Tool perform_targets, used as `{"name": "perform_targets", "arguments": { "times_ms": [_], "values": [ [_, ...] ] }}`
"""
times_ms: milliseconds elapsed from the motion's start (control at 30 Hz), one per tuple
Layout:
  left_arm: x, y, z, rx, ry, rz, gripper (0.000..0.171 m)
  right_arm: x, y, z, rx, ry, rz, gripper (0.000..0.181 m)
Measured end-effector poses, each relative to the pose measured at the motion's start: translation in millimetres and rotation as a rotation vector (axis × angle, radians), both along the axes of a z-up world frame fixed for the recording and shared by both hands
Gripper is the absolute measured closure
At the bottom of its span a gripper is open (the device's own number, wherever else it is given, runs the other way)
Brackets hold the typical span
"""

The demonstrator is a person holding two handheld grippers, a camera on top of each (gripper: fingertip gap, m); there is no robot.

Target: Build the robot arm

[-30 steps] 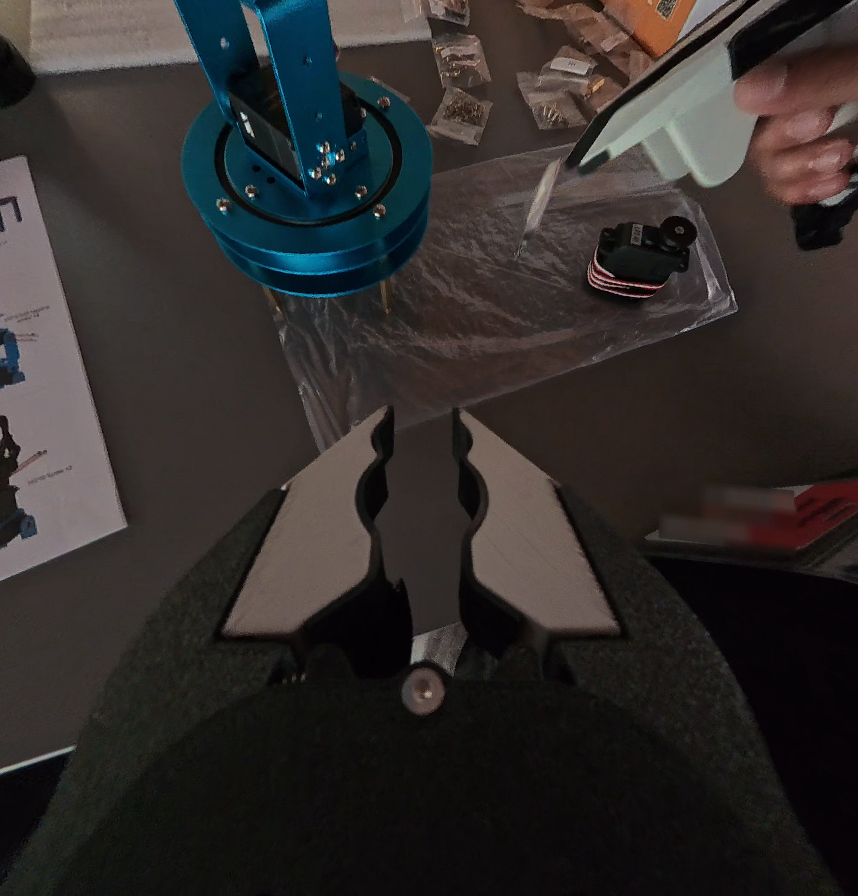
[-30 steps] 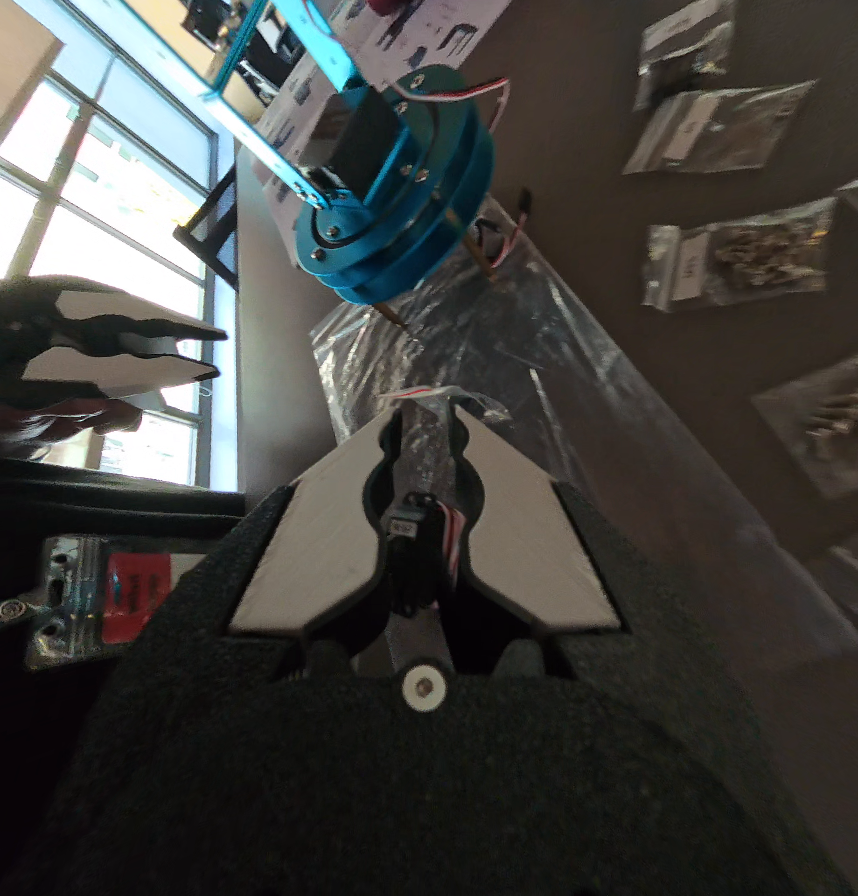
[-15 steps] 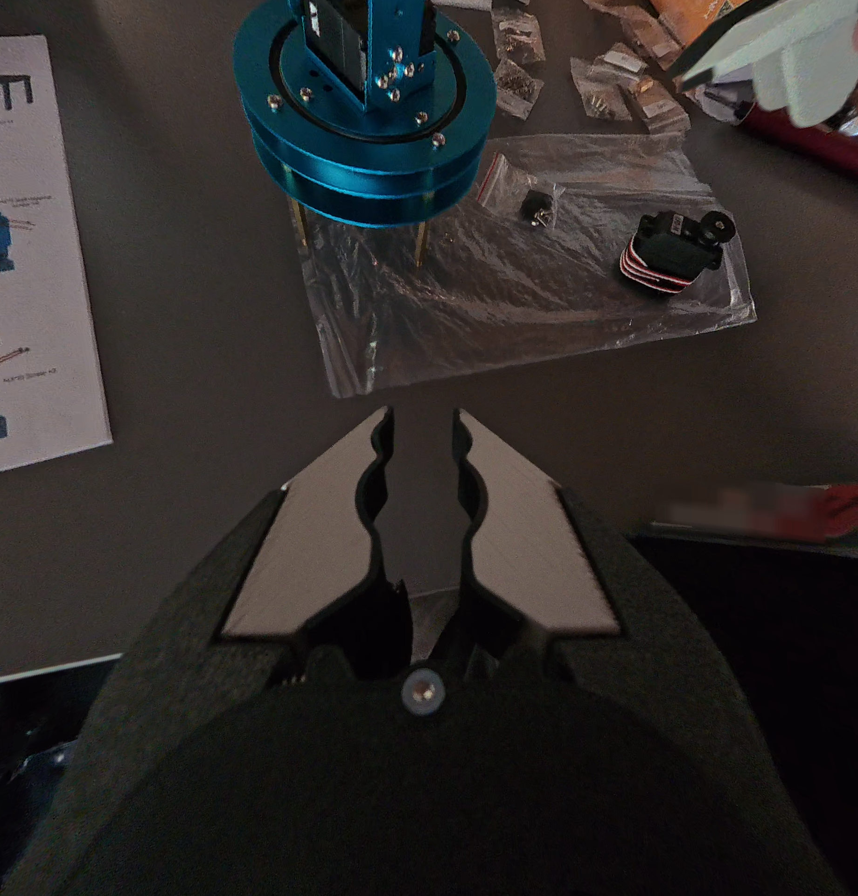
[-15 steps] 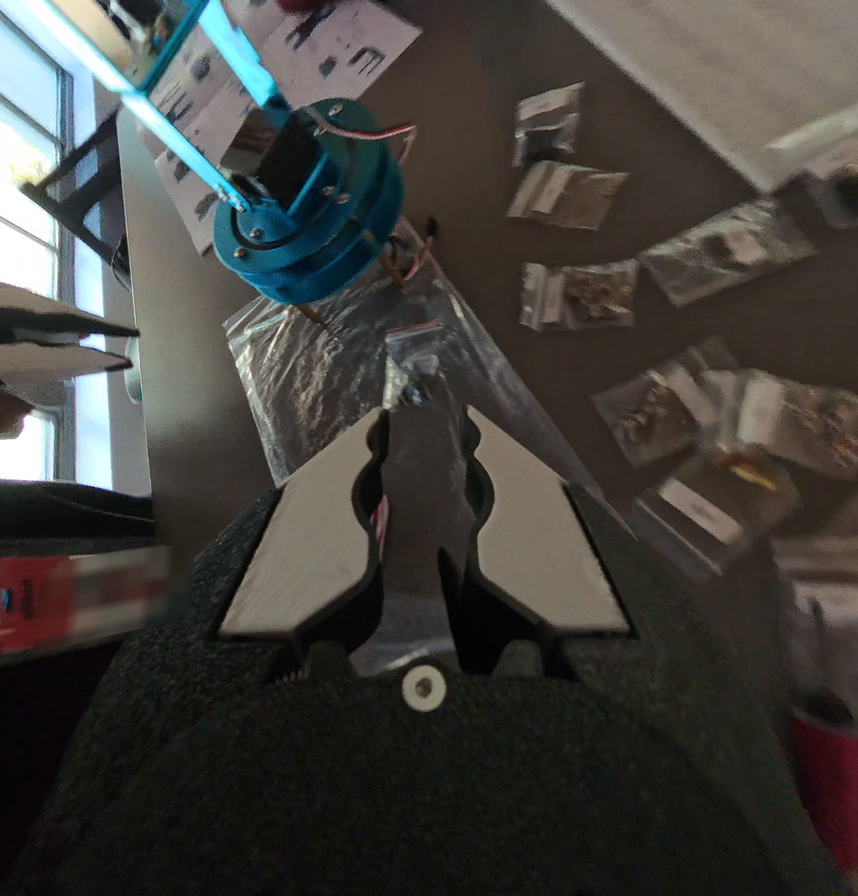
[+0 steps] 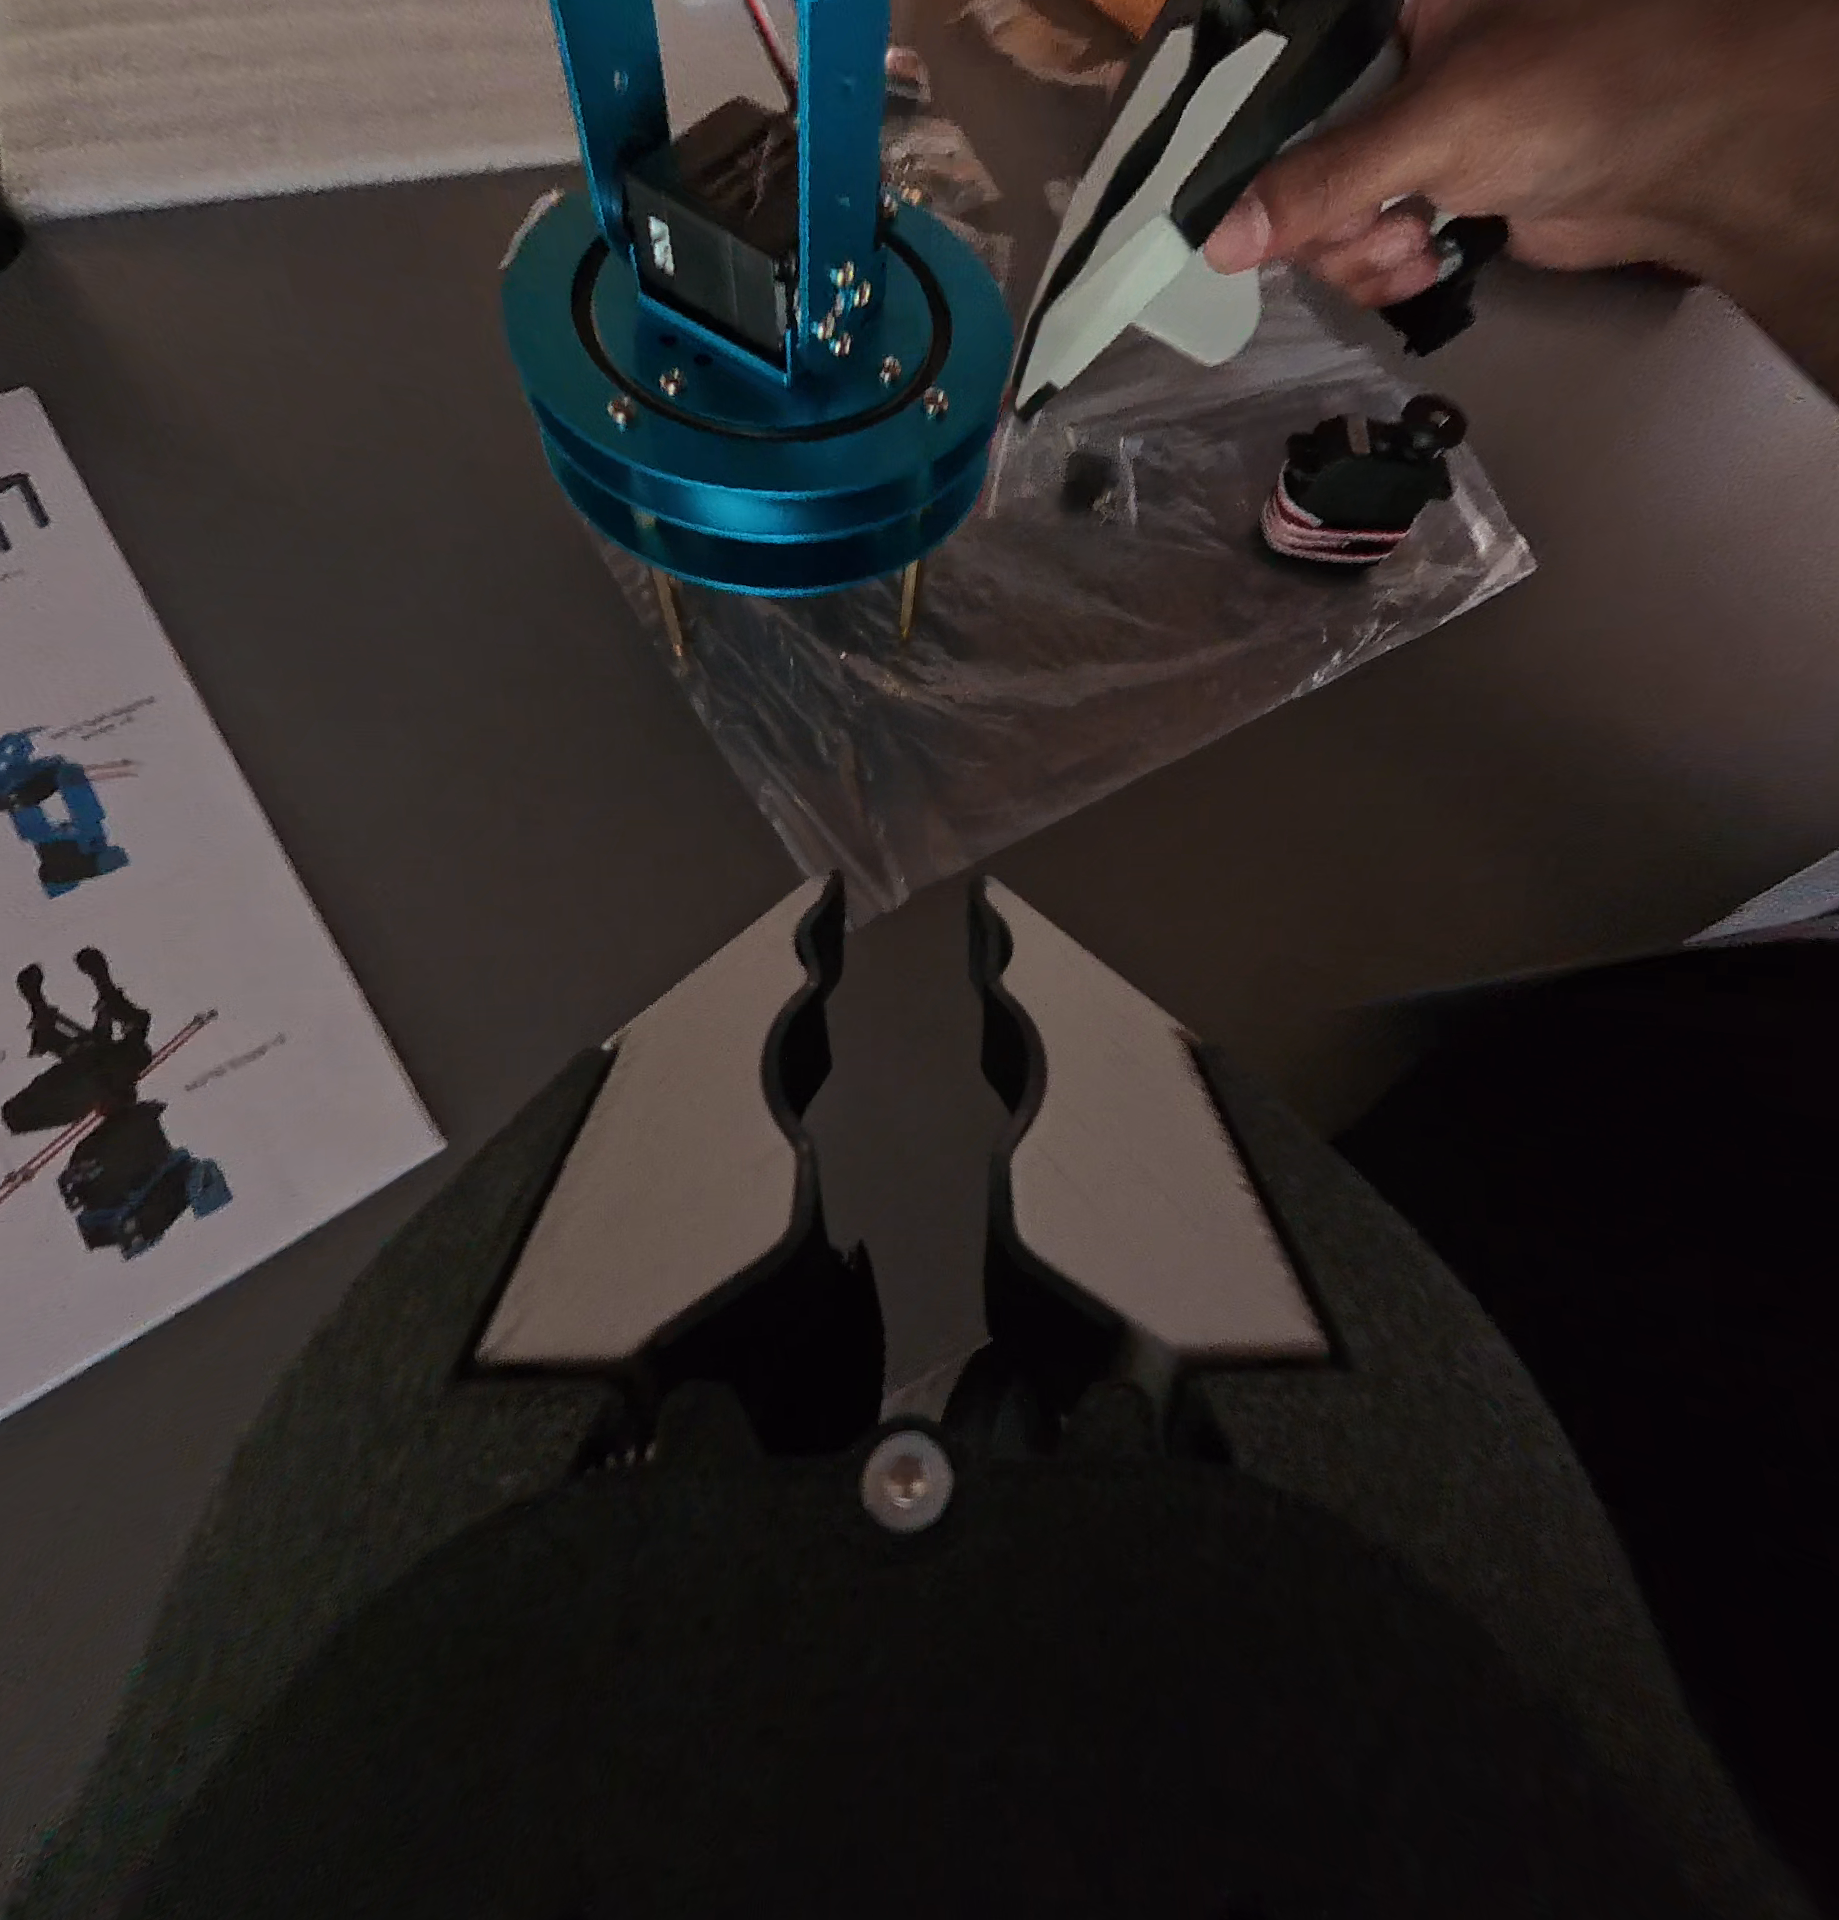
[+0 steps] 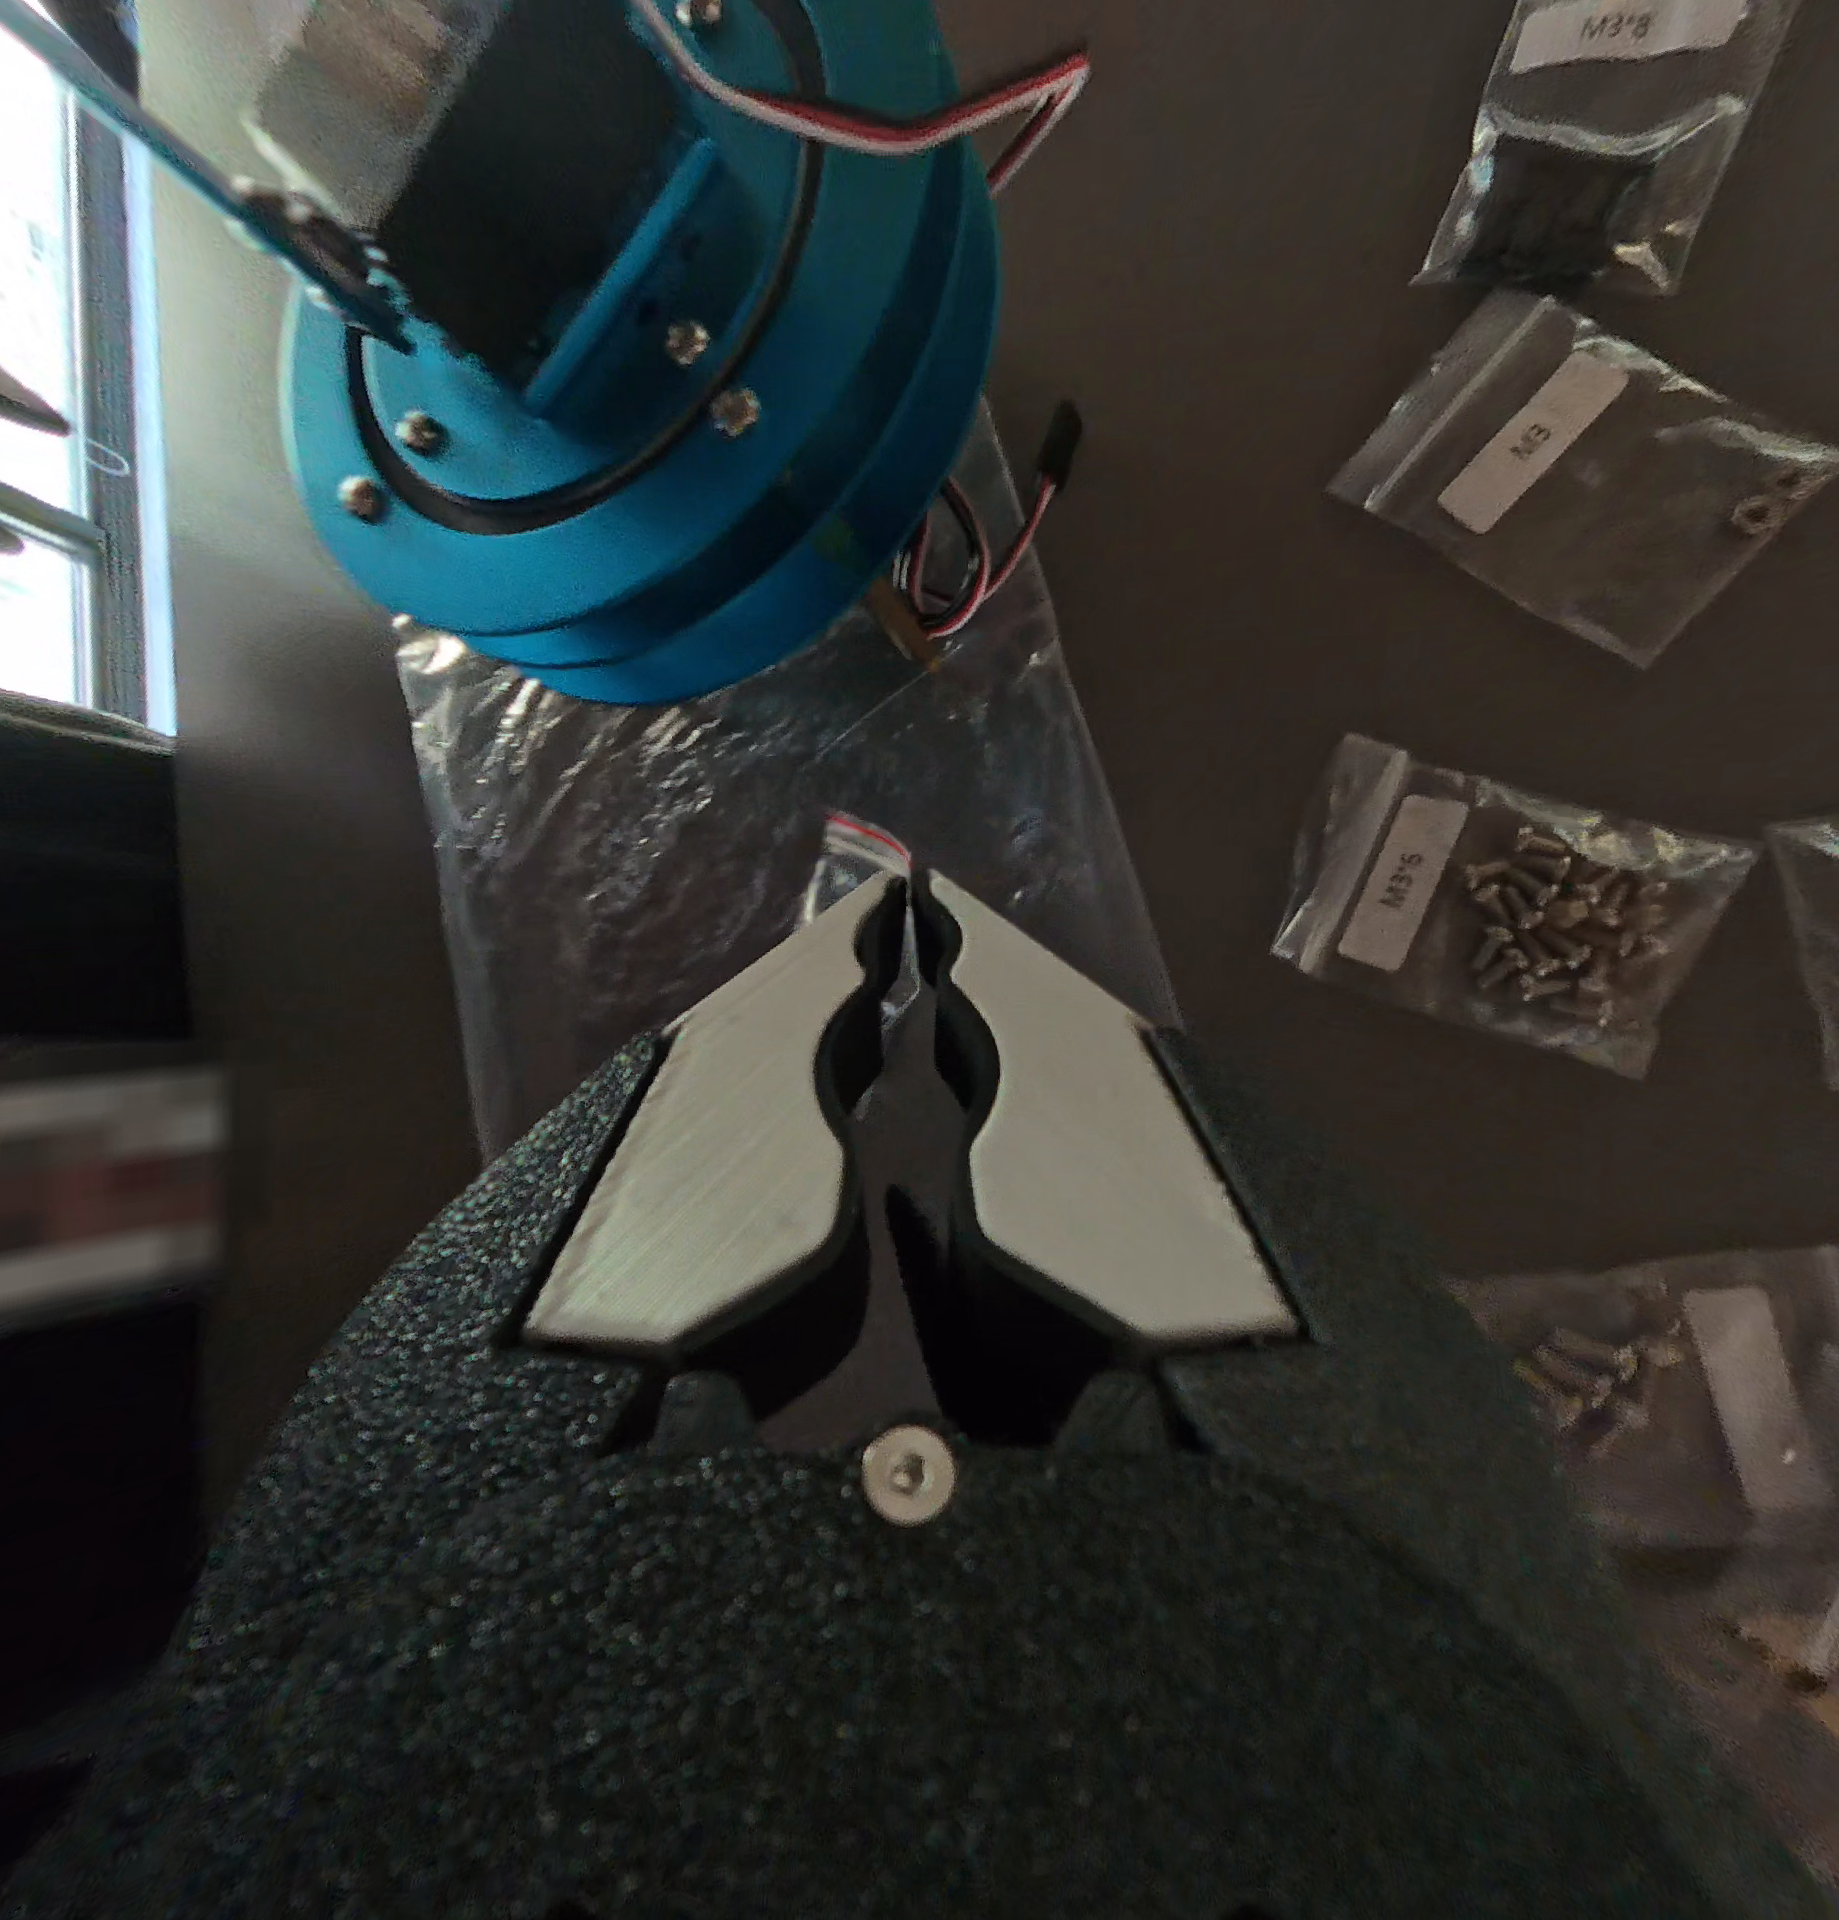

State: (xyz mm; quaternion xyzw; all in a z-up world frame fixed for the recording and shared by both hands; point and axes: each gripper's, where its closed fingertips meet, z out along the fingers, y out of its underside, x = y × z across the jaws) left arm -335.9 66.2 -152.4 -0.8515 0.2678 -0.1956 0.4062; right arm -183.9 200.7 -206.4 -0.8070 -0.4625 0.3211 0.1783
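My left gripper (image 5: 904,894) is open and empty, low over the near corner of a clear plastic sheet (image 5: 1050,707). A blue round robot base (image 5: 759,488) with a black servo in its bracket stands on brass posts at the sheet's far left. My right gripper (image 6: 915,883) is pinched almost fully shut on the red-zip end of a small clear bag (image 6: 863,831). In the left wrist view its tip (image 5: 1024,400) points down at that bag (image 5: 1091,480), which holds a small black part. A loose black servo (image 5: 1351,499) with coiled red-white wire lies to the right.
A printed instruction sheet (image 5: 115,883) lies on the dark table at the left. Several labelled bags of screws (image 6: 1507,914) lie right of the base (image 6: 686,499) in the right wrist view. A hand (image 5: 1517,135) holds the right gripper. A window is at the far left. The tips of one gripper are about 20 cm away from the tips of the other. The right tips stand about 11 cm off the loose black servo (image 5: 1351,499).
The right gripper held the small bag, dropped it on the sheet and opened, then came back down and shut at the bag's zip end. The left gripper stayed open and shifted slightly.
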Motion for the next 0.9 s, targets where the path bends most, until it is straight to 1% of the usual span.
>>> {"name": "perform_targets", "arguments": {
  "times_ms": [67, 233, 333, 433, 500, 600, 667, 733, 767, 800, 900],
  "values": [
    [8.0, 5.9, 7.1, 0.008, -0.065, -0.038, 0.149, 1.5, -9.2, 17.5, 0.014, 0.059, -0.017, 0.180],
    [43.3, 23.6, 25.2, -0.016, -0.262, -0.149, 0.147, -8.8, -47.8, 76.7, -0.006, 0.279, -0.086, 0.180],
    [63.2, 29.7, 38.6, -0.025, -0.360, -0.216, 0.145, -21.4, -70.2, 116.0, -0.019, 0.453, -0.133, 0.180],
    [75.3, 31.2, 61.9, -0.011, -0.480, -0.267, 0.144, -31.8, -92.6, 146.4, -0.032, 0.603, -0.137, 0.180],
    [80.7, 26.2, 81.1, -0.005, -0.573, -0.322, 0.143, -35.3, -103.2, 162.5, -0.040, 0.695, -0.131, 0.181],
    [86.4, 16.5, 99.7, 0.007, -0.647, -0.418, 0.143, -36.8, -112.6, 173.3, -0.068, 0.773, -0.125, 0.180],
    [91.6, 10.1, 105.0, 0.000, -0.671, -0.483, 0.143, -38.9, -117.9, 178.0, -0.084, 0.813, -0.111, 0.181],
    [96.2, 9.1, 106.1, -0.006, -0.673, -0.510, 0.143, -41.9, -120.9, 176.4, -0.084, 0.812, -0.106, 0.180],
    [97.0, 11.0, 107.6, 0.001, -0.678, -0.505, 0.147, -43.5, -122.1, 173.8, -0.084, 0.799, -0.105, 0.180],
    [97.3, 12.2, 108.7, 0.008, -0.681, -0.505, 0.159, -44.6, -122.9, 171.9, -0.083, 0.790, -0.105, 0.181],
    [97.0, 13.7, 107.2, 0.014, -0.666, -0.510, 0.170, -44.8, -119.2, 169.0, -0.056, 0.772, -0.140, 0.180]
  ]
}}
